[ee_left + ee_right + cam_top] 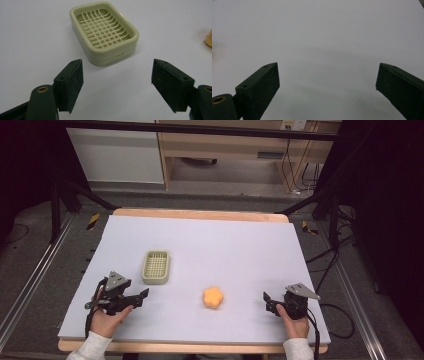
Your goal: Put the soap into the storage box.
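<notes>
A pale green soap dish with a grid insert sits left of centre on the white table cover. An orange flower-shaped soap lies to its right, nearer the front. My left gripper rests at the front left, open, with nothing between its jaws. In the left gripper view the soap dish stands just beyond the open left gripper, and the soap's edge shows at far right. My right gripper sits at the front right, open and empty, and in the right gripper view it faces bare cover.
The wooden table edge shows along the far side of the cover. Dark stand legs and cables lie on the floor around the table. Bare cover stretches across the far half.
</notes>
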A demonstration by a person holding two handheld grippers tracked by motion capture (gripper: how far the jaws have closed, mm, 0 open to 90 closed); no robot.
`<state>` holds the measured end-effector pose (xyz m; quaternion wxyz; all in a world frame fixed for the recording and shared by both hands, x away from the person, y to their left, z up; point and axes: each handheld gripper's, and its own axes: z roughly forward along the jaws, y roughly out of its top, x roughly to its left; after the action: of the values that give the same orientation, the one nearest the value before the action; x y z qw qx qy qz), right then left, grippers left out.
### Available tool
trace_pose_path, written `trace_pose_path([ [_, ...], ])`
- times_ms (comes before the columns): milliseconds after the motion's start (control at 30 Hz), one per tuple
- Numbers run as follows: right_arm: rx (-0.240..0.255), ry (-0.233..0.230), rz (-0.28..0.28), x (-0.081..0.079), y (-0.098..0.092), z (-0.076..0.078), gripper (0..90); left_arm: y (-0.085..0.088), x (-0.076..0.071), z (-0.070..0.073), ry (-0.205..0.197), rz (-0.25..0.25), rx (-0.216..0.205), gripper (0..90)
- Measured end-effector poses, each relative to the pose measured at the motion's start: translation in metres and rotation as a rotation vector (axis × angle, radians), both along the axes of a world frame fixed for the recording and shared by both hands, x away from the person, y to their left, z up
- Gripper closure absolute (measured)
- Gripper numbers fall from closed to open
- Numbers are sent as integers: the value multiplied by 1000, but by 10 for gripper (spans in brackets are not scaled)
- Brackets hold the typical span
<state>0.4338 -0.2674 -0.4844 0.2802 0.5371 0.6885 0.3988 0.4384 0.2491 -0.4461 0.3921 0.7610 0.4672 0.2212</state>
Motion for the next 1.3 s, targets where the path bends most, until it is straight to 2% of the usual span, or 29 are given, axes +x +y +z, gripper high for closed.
trace_pose_path([
  [267, 0, -3, -1, 0, -1, 0, 55, -6, -1, 5, -11, -18, -8, 251],
  [367, 23, -7, -2, 0, -1, 0, 55, -9, -2, 7, -15, -26, -1, 249],
  [567, 29, -10, 4, 0, 0, 0, 52, -15, -2, 11, -24, -41, 1, 248],
  [833, 19, -11, 11, 1, 0, 0, 51, -22, 1, 18, -26, -66, 10, 245],
  [967, 18, -9, 10, 1, 0, -1, 54, -28, 3, 21, -28, -84, 18, 244],
  [1133, 19, -4, 12, 1, 0, -1, 53, -44, 6, 24, -29, -116, 25, 241],
  [1300, 21, -5, 8, 1, 0, -1, 51, -53, 9, 28, -40, -128, 19, 241],
])
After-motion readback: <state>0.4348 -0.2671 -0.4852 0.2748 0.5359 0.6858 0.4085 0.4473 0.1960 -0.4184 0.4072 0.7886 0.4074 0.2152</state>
